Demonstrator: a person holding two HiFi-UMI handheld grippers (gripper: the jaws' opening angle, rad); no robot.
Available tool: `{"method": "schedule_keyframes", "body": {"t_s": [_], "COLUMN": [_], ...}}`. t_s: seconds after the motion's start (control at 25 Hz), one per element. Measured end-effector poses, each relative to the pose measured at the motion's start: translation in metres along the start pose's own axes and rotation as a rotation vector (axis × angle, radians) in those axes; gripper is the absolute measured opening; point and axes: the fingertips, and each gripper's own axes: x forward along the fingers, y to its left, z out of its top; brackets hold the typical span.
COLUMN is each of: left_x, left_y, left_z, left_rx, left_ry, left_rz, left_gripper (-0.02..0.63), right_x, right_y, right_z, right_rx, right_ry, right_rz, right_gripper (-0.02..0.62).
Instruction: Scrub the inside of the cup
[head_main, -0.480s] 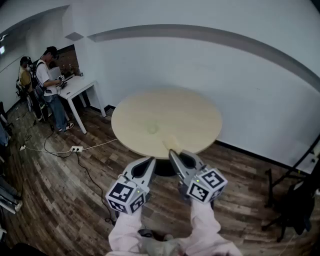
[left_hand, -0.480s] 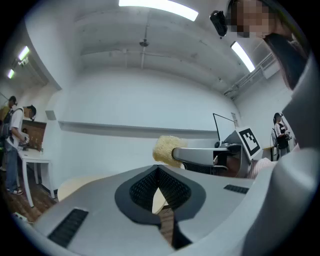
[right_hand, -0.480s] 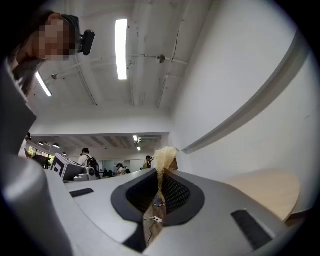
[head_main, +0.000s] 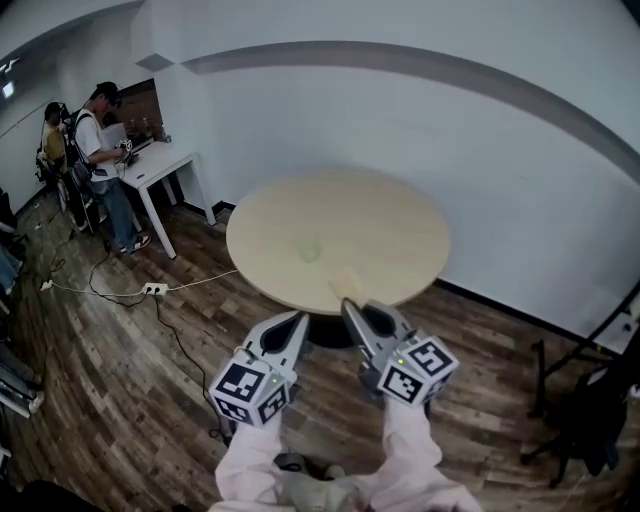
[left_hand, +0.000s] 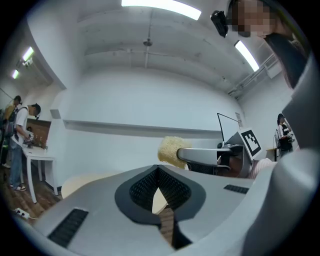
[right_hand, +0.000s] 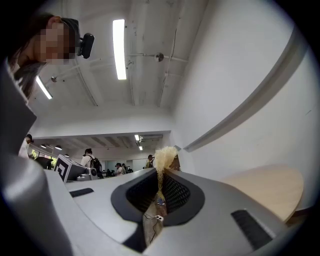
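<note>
A small clear cup (head_main: 308, 251) stands near the middle of the round beige table (head_main: 400, 220). Both grippers hover side by side over the floor, short of the table's near edge. My left gripper (head_main: 297, 322) is shut with nothing between its pads (left_hand: 158, 170). My right gripper (head_main: 347, 303) is shut on a yellow sponge (head_main: 343, 284), which sticks out past its tips (right_hand: 162, 157). The left gripper view shows the sponge (left_hand: 171, 151) to its right, in the right gripper (left_hand: 210, 156). The cup is out of sight in both gripper views.
Two people stand at a white desk (head_main: 150, 165) at the back left. A cable and power strip (head_main: 152, 291) lie on the wooden floor left of the table. A black stand (head_main: 570, 420) is at the right. A white wall lies behind the table.
The head view has shifted a little; the table sits slightly further right in it. Both grippers hold their places and stay shut.
</note>
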Motion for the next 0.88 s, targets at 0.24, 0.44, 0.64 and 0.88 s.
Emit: {"method": "schedule_keyframes", "body": {"t_s": [0.24, 0.44, 0.64, 0.88], "left_x": [-0.014, -0.021, -0.016, 0.004], "left_y": [0.005, 0.021, 0.040, 0.067], "left_z": [-0.008, -0.011, -0.015, -0.023], "left_rx": [-0.017, -0.047, -0.097, -0.143], "left_ry": [0.014, 0.007, -0.005, 0.000], "left_rz": [0.025, 0.057, 0.050, 0.035], "left_gripper": [-0.003, -0.003, -0.002, -0.002], "right_x": [0.004, 0.019, 0.037, 0.062], "right_y": [0.004, 0.010, -0.001, -0.017], "right_z": [-0.011, -0.021, -0.029, -0.036], "right_rx": [0.030, 0.032, 0.062, 0.089], "right_ry": [0.001, 0.025, 0.039, 0.054], "right_rz": [0.004, 0.029, 0.024, 0.024], "right_gripper": [0.014, 0.015, 0.015, 0.015]}}
